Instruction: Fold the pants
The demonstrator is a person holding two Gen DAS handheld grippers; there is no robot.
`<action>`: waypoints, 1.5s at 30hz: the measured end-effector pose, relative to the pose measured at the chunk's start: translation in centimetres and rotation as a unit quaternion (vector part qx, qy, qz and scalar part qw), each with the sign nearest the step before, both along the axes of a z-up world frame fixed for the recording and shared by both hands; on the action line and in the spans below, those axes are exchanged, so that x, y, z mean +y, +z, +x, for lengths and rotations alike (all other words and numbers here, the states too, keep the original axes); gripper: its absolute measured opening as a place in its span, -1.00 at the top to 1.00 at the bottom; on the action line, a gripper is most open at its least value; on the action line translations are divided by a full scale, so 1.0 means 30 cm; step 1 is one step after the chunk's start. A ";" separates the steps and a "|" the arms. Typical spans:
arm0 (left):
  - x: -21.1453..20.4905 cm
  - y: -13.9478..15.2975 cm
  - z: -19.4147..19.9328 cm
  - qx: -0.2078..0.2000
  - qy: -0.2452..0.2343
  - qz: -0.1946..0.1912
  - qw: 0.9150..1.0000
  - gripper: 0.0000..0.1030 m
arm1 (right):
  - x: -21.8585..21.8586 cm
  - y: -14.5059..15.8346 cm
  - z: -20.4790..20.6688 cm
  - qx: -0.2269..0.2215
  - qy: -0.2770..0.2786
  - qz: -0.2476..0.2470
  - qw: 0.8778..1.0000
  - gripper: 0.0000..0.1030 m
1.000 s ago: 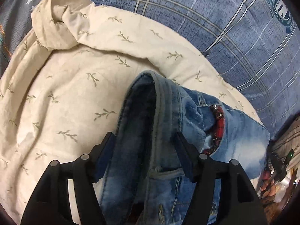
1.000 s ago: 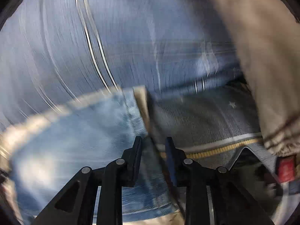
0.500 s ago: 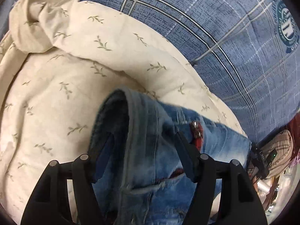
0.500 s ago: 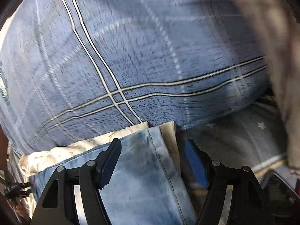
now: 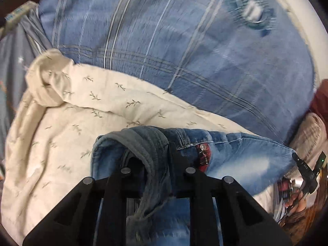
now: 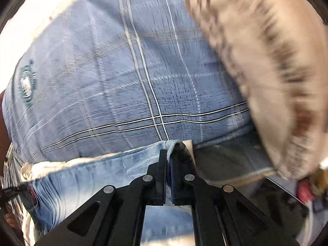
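Both tongs [image 5: 152, 162] [image 6: 169, 162] pinch jeans [image 5: 235, 155] between cream quilt [image 5: 61, 123] and plaid pillow [image 6: 123, 82].

Right hand-held gripper [image 6: 169, 164] clamped on the edge of light blue jeans [image 6: 98, 176], above a blue plaid blanket [image 6: 127, 82].

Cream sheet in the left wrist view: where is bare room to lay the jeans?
Bare cream sheet lies left of the jeans, bordered by its bunched corner and the plaid bedding behind. Crowded on the right, by the clutter.
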State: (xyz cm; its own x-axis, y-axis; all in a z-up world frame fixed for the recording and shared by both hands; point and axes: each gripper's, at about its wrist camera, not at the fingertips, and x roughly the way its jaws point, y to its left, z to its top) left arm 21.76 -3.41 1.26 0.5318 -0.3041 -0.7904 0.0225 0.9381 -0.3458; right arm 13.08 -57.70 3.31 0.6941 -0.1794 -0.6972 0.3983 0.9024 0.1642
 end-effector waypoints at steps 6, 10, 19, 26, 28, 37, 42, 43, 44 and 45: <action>0.038 0.082 -0.226 -0.044 -0.024 -0.027 0.998 0.68 | 0.051 0.046 -0.341 -0.049 -0.020 0.020 0.998 0.96; 0.084 0.016 -0.386 -0.036 -0.043 -0.056 0.997 0.67 | 0.053 -0.083 -0.536 -0.037 -0.055 0.037 0.997 0.96; 0.193 -0.244 -0.551 0.090 -0.055 -0.136 0.985 0.39 | 0.117 -0.278 -0.836 0.022 -0.120 0.084 0.989 0.66; 0.213 -0.141 -0.642 0.050 -0.036 -0.189 0.980 -0.38 | 0.266 -0.203 -0.810 -0.063 -0.046 0.194 0.978 -0.21; 0.174 -0.151 -0.625 0.057 -0.041 -0.183 0.981 -0.42 | 0.321 -0.222 -0.715 -0.070 0.004 0.262 0.963 -0.21; 0.105 -0.293 -0.484 0.132 0.000 -0.223 0.966 -0.47 | 0.393 -0.380 -0.402 -0.013 0.008 0.356 0.934 -0.26; 0.060 -0.327 -0.388 0.151 0.003 -0.202 0.968 0.50 | 0.409 -0.394 -0.361 -0.015 0.003 0.349 0.937 0.84; 0.067 -0.317 -0.389 0.155 -0.001 -0.214 0.964 0.54 | 0.417 -0.367 -0.374 -0.028 0.010 0.342 0.939 0.84; 0.074 -0.288 -0.395 0.145 -0.001 -0.217 0.965 0.55 | 0.428 -0.331 -0.393 -0.042 0.019 0.332 0.942 0.85; 0.085 -0.246 -0.415 0.121 -0.005 -0.214 0.969 0.59 | 0.438 -0.293 -0.418 -0.053 0.027 0.323 0.945 0.91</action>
State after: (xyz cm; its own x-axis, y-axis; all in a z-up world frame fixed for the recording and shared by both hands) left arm 9.29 -0.85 -6.11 0.3426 -0.6361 -0.6914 -0.0989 0.7074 -0.6999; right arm 0.54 -44.55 -5.48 0.7620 0.2978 -0.5751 0.3045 0.6190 0.7240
